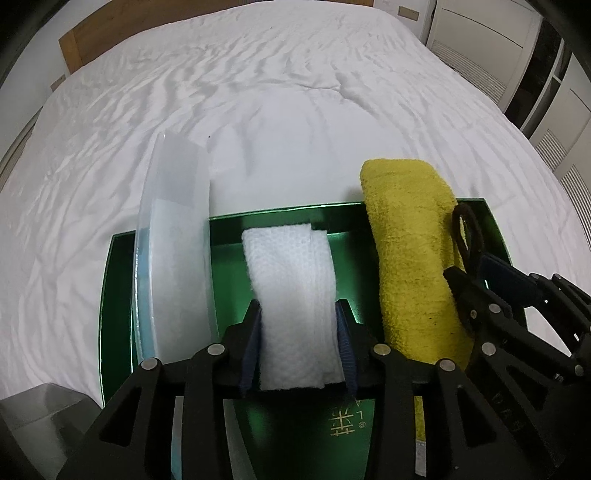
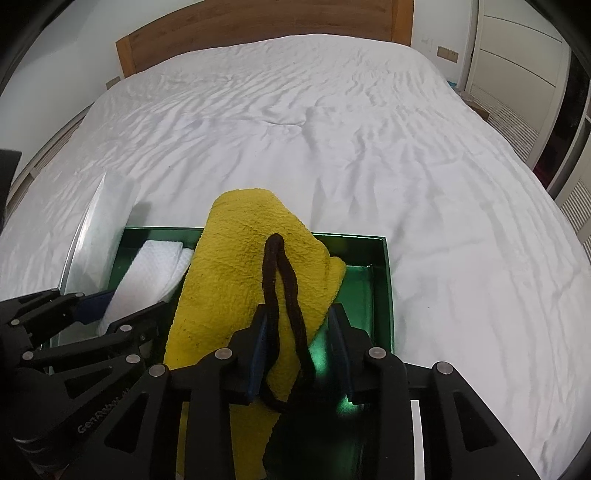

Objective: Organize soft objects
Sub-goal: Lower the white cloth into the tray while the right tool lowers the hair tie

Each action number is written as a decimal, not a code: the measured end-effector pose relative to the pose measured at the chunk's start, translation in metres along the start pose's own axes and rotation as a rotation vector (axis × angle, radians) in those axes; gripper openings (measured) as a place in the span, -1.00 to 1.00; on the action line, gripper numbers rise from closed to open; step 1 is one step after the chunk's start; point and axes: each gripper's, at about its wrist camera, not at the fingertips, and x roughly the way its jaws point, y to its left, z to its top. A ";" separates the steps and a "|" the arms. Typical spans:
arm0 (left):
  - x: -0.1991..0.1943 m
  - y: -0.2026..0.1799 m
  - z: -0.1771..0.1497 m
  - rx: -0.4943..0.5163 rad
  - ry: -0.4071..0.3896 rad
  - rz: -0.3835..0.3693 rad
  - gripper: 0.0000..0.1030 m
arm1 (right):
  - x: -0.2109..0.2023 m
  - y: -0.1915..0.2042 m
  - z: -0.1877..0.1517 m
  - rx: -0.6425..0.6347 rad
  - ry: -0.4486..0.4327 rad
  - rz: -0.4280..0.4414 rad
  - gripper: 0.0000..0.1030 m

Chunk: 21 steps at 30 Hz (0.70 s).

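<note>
While the left gripper (image 1: 300, 339) clamped the white cloth (image 1: 295, 295) at lower centre, its length ran up-frame; the right gripper (image 2: 301, 350) stood apart around the dark hair band (image 2: 280, 295).

A wide bed (image 2: 332, 155) fills most of what I see, its white cover rumpled into fine wrinkles and one longer crease near the middle. Along the top of the frame runs a wooden headboard (image 2: 258, 26), with pale wall behind it. At the upper right of the right view there is a wall switch plate (image 2: 447, 53), then white panelled wardrobe doors (image 2: 517, 48) and a dark gap beside them. Slatted white panels (image 1: 569, 173) line the right edge of the left view. Light is even and soft.
</note>
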 end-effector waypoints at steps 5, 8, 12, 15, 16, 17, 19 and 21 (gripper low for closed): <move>-0.006 0.001 0.001 -0.001 -0.010 -0.002 -0.35 | -0.006 0.001 -0.001 -0.003 -0.005 0.001 -0.36; -0.012 0.001 0.000 0.010 -0.024 -0.007 -0.35 | -0.010 0.000 -0.001 0.006 -0.011 0.007 -0.36; -0.022 -0.003 0.000 0.023 -0.043 -0.015 -0.32 | -0.018 0.003 -0.002 -0.005 -0.017 0.000 -0.35; -0.032 -0.004 0.001 0.029 -0.066 -0.013 -0.25 | -0.023 0.004 0.000 -0.001 -0.025 -0.001 -0.30; -0.036 -0.005 0.002 0.032 -0.075 -0.011 -0.25 | -0.026 0.004 0.001 -0.001 -0.028 -0.003 -0.29; -0.039 -0.005 0.002 0.030 -0.079 -0.015 -0.25 | -0.027 0.005 0.002 0.000 -0.031 -0.004 -0.29; -0.046 -0.004 0.002 0.026 -0.094 -0.017 -0.25 | -0.032 0.005 0.003 0.002 -0.038 -0.004 -0.24; -0.052 -0.004 0.003 0.029 -0.114 0.001 -0.24 | -0.036 0.007 0.005 0.004 -0.046 -0.008 -0.16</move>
